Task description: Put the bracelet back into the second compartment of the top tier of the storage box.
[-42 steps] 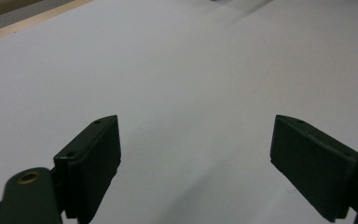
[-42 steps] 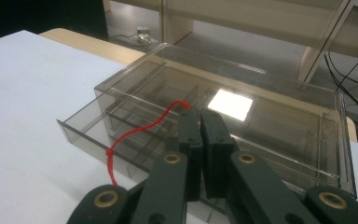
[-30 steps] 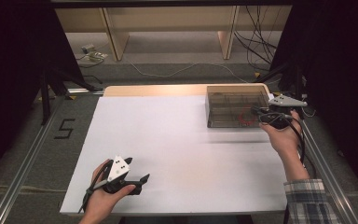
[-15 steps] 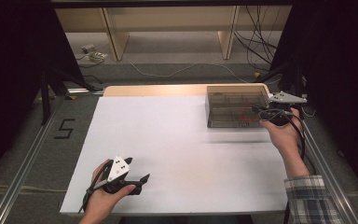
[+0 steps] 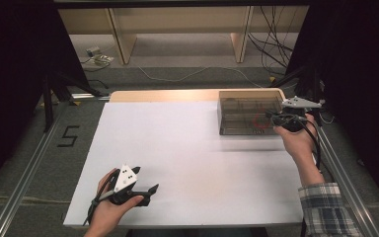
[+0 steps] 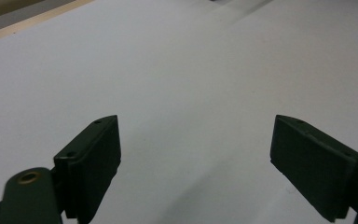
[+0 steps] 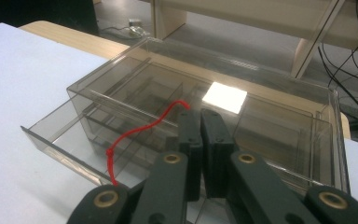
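A smoky clear plastic drawer box (image 5: 249,116) stands at the table's back right. In the right gripper view its lower drawer (image 7: 60,140) sticks out a little. A red string (image 7: 144,128) runs from the drawer's front up to my right gripper (image 7: 200,114), whose jaws are pressed together on the string's end. From above, the right gripper (image 5: 271,117) reaches over the box's right side, with the red string (image 5: 261,120) looped beside it. My left gripper (image 5: 150,193) rests at the front left of the white table (image 5: 187,148). The left gripper (image 6: 196,154) is open with nothing between its jaws.
The box (image 7: 261,121) has several inner compartments, and a bright white patch (image 7: 224,97) shows through its top. A wooden strip (image 5: 163,95) edges the table's far side. Metal rails (image 5: 29,168) flank the table. Cables (image 5: 271,44) and wooden legs lie on the floor beyond.
The right hand has shifted very slightly beside the box. The left hand and the box have not moved.
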